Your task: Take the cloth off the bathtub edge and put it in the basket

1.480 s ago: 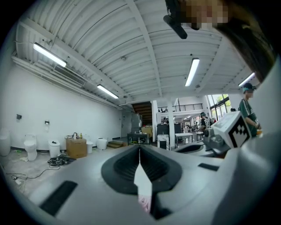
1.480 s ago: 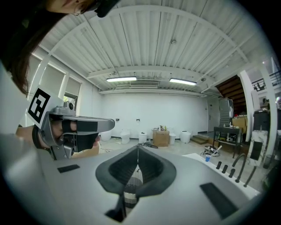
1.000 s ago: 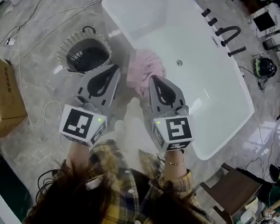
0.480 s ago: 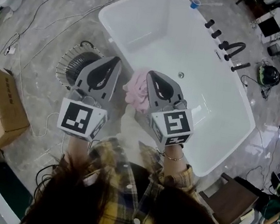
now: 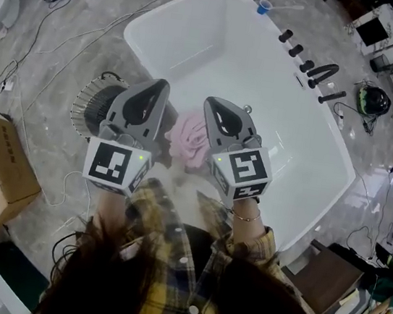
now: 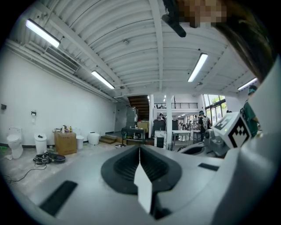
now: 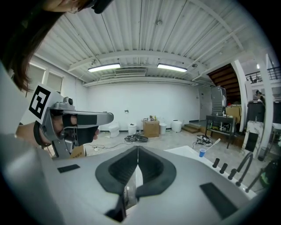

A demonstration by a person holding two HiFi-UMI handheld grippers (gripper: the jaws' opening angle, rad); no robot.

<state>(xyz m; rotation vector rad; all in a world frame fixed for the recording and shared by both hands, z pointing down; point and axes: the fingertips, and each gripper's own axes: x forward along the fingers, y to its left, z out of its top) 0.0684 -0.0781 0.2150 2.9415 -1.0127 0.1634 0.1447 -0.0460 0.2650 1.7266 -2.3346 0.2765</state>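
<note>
Both tools, the left tool (image 5: 162, 85) and the right tool (image 5: 209, 103), are clenched shut on nothing. They are held side by side over the white bathtub (image 5: 266, 82), with the wire basket (image 5: 87, 103) on the floor beside it and the pink cloth (image 5: 190, 138) bunched on the tub's near edge between them. I'd worry that a tool lowered while shut would shove the cloth into the tub instead of catching it. Against a second ago, the cloth shows nearer the person and the left tool hides more of the basket.
</note>
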